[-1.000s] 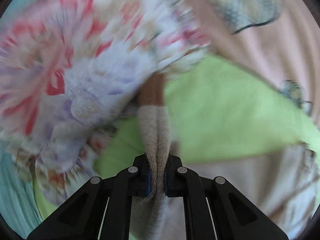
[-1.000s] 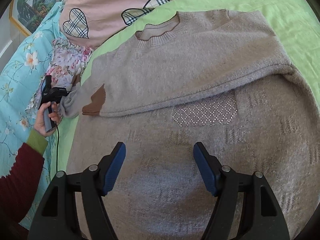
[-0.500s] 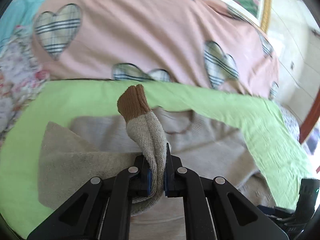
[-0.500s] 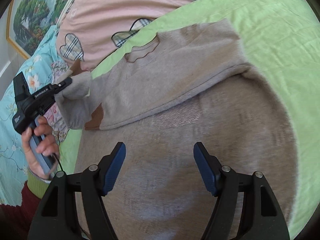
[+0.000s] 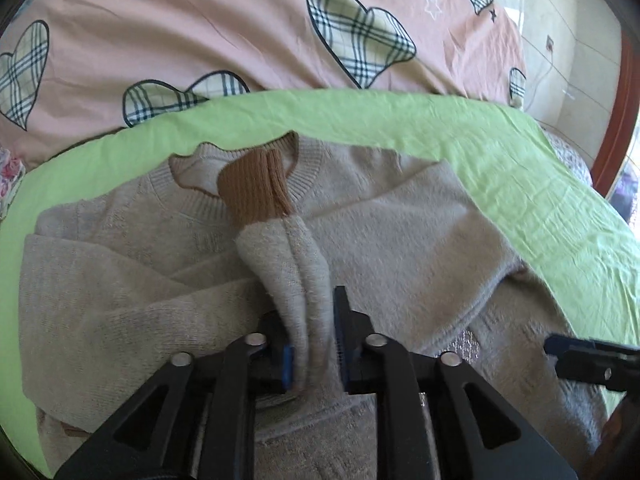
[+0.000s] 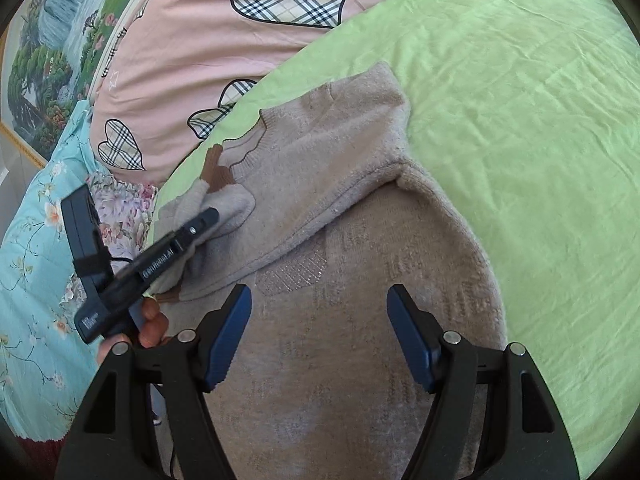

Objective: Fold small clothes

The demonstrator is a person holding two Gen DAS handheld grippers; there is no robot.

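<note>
Fuzzy matt knit sweater [image 5: 400,240], ribbed brown cuff [image 5: 256,192]; creased matt green cotton sheet [image 6: 520,100]; matt black plastic grippers.

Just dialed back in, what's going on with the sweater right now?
A person is folding a beige sweater on a green sheet, one claw in each hand. The left claw has carried the brown-cuffed sleeve across the chest toward the collar; its jaws have just been opening, with the sleeve between them but no longer pinched. The right claw hovers open above the lower body, holding nothing.
</note>
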